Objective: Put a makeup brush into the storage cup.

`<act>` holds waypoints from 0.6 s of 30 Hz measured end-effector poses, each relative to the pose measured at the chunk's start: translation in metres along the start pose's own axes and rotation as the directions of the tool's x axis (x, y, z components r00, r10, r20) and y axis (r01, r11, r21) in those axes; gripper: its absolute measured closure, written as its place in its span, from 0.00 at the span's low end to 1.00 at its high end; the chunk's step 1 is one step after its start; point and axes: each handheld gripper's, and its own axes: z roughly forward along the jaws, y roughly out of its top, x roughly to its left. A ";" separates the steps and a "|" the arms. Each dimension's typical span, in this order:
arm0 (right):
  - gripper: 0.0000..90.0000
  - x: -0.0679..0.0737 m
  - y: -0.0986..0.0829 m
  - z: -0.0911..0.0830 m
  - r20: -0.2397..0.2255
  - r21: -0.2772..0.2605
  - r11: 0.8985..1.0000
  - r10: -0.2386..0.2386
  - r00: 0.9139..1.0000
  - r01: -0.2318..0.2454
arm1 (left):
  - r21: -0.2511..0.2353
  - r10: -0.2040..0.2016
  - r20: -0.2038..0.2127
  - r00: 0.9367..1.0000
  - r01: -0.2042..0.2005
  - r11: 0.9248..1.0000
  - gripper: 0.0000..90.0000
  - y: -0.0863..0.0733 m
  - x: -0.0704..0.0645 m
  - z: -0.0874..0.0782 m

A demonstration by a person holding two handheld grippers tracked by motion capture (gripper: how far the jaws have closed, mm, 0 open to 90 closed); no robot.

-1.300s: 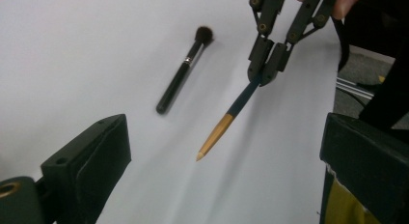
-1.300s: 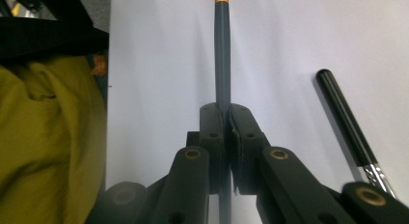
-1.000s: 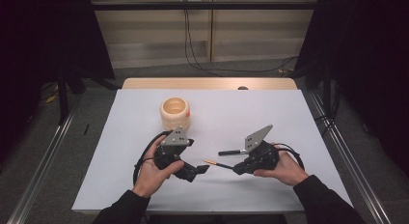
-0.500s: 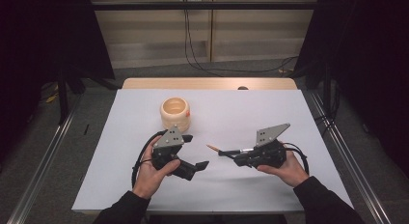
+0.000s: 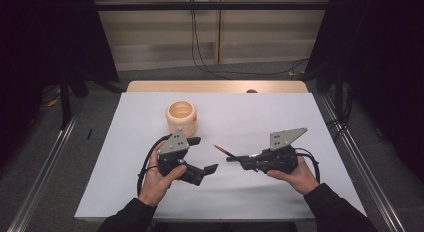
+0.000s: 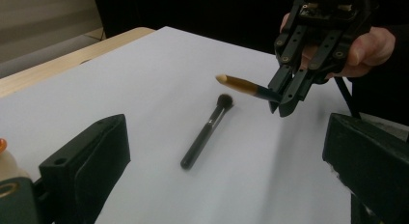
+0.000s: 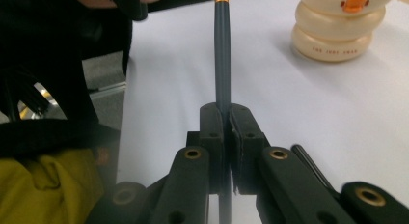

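Note:
My right gripper [image 5: 234, 157] [image 7: 225, 113] is shut on the dark handle of a makeup brush [image 5: 220, 149] [image 7: 222, 64]. The brush has a gold ferrule and a pale tip, and it is held above the table, pointing left. In the left gripper view, that gripper [image 6: 284, 101] holds the brush [image 6: 241, 84] over a second, black brush [image 6: 205, 132] lying on the white surface. My left gripper [image 5: 204, 154] [image 6: 230, 151] is open with nothing between its jaws, which face the right gripper. A cream ring-shaped holder with a duck face [image 5: 181, 117] [image 7: 342, 26] stands behind the left gripper.
The white tabletop [image 5: 280, 112] has free room at the right and back. Its wooden far edge [image 5: 215, 86] borders a dark floor with cables. Metal rails [image 5: 365, 162] run along both sides of the table.
My right gripper has levelled out and lifted the gold-ferruled brush off the table, up and slightly back. The left gripper has barely moved.

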 end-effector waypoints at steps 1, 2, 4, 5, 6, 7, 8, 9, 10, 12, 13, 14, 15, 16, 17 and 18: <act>0.95 0.000 0.000 0.000 -0.017 -0.013 1.000 0.004 1.000 -0.004 | -0.010 -0.002 0.010 1.000 0.002 1.000 0.03 0.000 0.000 0.001; 0.95 0.001 0.000 0.000 -0.013 -0.022 1.000 -0.001 1.000 0.001 | -0.012 -0.004 0.014 1.000 0.004 1.000 0.03 0.000 0.000 0.001; 0.95 0.001 0.001 0.000 -0.025 -0.048 0.999 -0.004 1.000 0.003 | -0.020 -0.005 0.007 1.000 0.005 1.000 0.03 0.000 -0.002 0.001; 0.95 0.001 0.001 0.000 -0.024 -0.055 0.998 -0.006 1.000 0.004 | -0.029 -0.012 0.014 1.000 0.012 1.000 0.03 0.000 -0.003 0.002; 0.95 0.001 0.001 0.000 -0.018 -0.056 0.998 -0.005 1.000 0.004 | -0.029 -0.014 0.018 1.000 0.015 0.999 0.03 0.000 -0.003 0.002; 0.95 0.001 0.001 0.000 -0.020 -0.053 0.999 -0.001 1.000 0.000 | -0.021 -0.008 0.009 1.000 0.008 1.000 0.03 0.000 -0.003 0.002; 0.95 0.000 0.000 0.001 -0.022 -0.058 0.998 0.006 1.000 -0.007 | -0.026 -0.006 0.014 1.000 0.006 1.000 0.03 0.000 -0.004 0.003; 0.95 0.000 -0.001 0.001 -0.024 -0.062 0.998 0.013 1.000 -0.015 | -0.023 -0.004 0.013 1.000 0.004 1.000 0.03 0.000 -0.004 0.003; 0.95 0.000 -0.001 0.001 -0.020 -0.064 0.998 0.014 1.000 -0.015 | -0.025 -0.006 0.018 1.000 0.006 1.000 0.03 0.000 -0.004 0.003; 0.95 -0.001 0.000 -0.001 -0.019 -0.094 0.995 0.014 1.000 -0.015 | -0.035 -0.005 0.021 1.000 0.005 0.999 0.03 0.000 -0.004 0.005; 0.95 -0.001 0.000 -0.002 -0.010 -0.105 0.994 0.007 1.000 -0.008 | -0.034 -0.005 0.014 1.000 0.005 0.999 0.03 0.001 -0.005 0.005; 0.95 0.000 0.001 -0.003 -0.008 -0.117 0.993 -0.002 1.000 0.001 | -0.040 0.001 0.011 1.000 -0.001 0.999 0.03 0.001 -0.006 0.005; 0.95 -0.001 0.001 -0.005 -0.017 -0.134 0.991 -0.003 1.000 0.001 | -0.053 0.003 0.034 0.999 -0.001 0.999 0.04 0.002 -0.007 0.005; 0.95 0.000 0.001 -0.006 -0.006 -0.144 0.990 -0.004 1.000 0.003 | -0.053 0.010 0.051 0.999 -0.008 0.999 0.04 0.003 -0.007 0.005; 0.95 0.000 0.002 -0.008 -0.010 -0.152 0.988 -0.005 1.000 0.003 | -0.057 0.021 0.043 0.999 -0.019 0.998 0.04 0.004 -0.009 0.005; 0.95 0.000 0.002 -0.009 -0.020 -0.165 0.986 -0.008 1.000 0.004 | -0.071 0.018 0.044 0.999 -0.015 0.997 0.04 0.005 -0.010 0.006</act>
